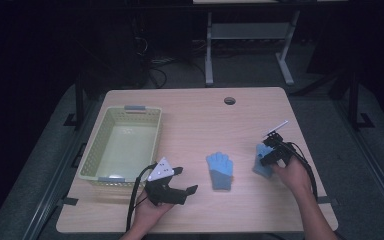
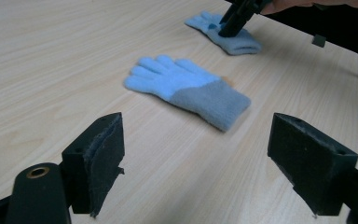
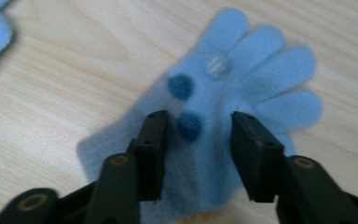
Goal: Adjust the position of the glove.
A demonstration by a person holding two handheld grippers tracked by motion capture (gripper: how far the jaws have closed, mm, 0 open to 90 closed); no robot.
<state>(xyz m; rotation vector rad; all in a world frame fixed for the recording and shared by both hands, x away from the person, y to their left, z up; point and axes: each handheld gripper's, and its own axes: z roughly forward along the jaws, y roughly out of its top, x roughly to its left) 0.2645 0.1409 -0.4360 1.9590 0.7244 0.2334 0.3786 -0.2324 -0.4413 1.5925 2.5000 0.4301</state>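
Gloves, 2 of them, lie on the wooden table [image 1: 190, 115]. In the high view the near glove [image 1: 219, 170] lies flat at the table's middle front, fingers pointing away from the person. Off to its right, the far glove [image 1: 261, 161] lies under the right gripper [image 1: 270, 156], which comes down onto it. The left gripper [image 1: 186, 180] hovers over the table to the left of the near glove, jaws apart and nothing between them. A pale basket [image 1: 96, 145] stands at the table's left side, just behind that gripper.

In the left gripper view, the left gripper [image 2: 193, 163] has its 2 jaws spread wide over bare wood. The near glove [image 2: 186, 89] lies ahead of them, with a grey cuff and light blue fingers. Farther off, the right gripper [image 2: 230, 31] presses its tips onto the far glove [image 2: 228, 35].

In the right gripper view, the right gripper [image 3: 198, 123] has its 2 jaws set down on the far glove [image 3: 242, 93], part of the palm between them. The jaws stand partly closed with a gap between them; whether the pads already pinch the fabric I cannot tell. The glove shows 2 dark blue dots and 1 pale dot on its palm.
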